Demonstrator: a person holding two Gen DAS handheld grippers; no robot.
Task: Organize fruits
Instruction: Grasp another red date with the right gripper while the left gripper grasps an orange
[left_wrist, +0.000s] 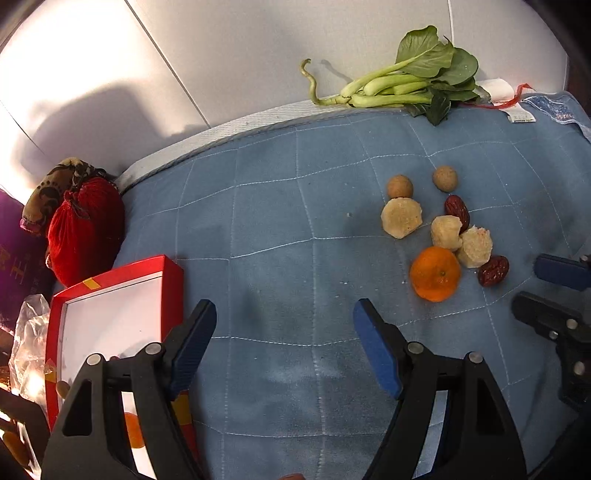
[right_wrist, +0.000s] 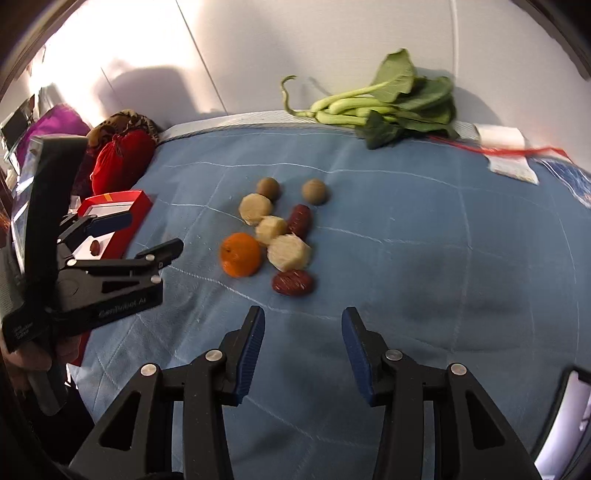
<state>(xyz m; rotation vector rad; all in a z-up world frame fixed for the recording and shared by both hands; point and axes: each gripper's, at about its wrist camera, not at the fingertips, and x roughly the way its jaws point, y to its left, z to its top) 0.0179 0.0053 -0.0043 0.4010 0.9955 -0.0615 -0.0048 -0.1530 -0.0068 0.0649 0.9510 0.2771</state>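
Note:
A small heap of fruit lies on the blue quilted cloth (left_wrist: 277, 221): a mandarin (left_wrist: 435, 273) (right_wrist: 241, 259), two red dates (left_wrist: 493, 270) (right_wrist: 293, 281), three pale peeled chunks (left_wrist: 401, 217) (right_wrist: 289, 252) and two round brown longans (left_wrist: 399, 186) (right_wrist: 314, 191). My left gripper (left_wrist: 285, 308) (right_wrist: 147, 236) is open and empty, left of the heap and beside the red box (left_wrist: 110, 280) (right_wrist: 140, 201). Inside the box are another mandarin (left_wrist: 133, 430) and a date (right_wrist: 95, 246). My right gripper (right_wrist: 303, 315) (left_wrist: 546, 291) is open and empty, just short of the nearest date.
Leafy greens (left_wrist: 406, 81) (right_wrist: 388, 103) lie at the cloth's far edge against the white wall. A red velvet pouch (left_wrist: 85, 229) and a clear plastic bag (left_wrist: 29, 332) sit left of the box. A white label with red string (right_wrist: 506, 155) lies far right.

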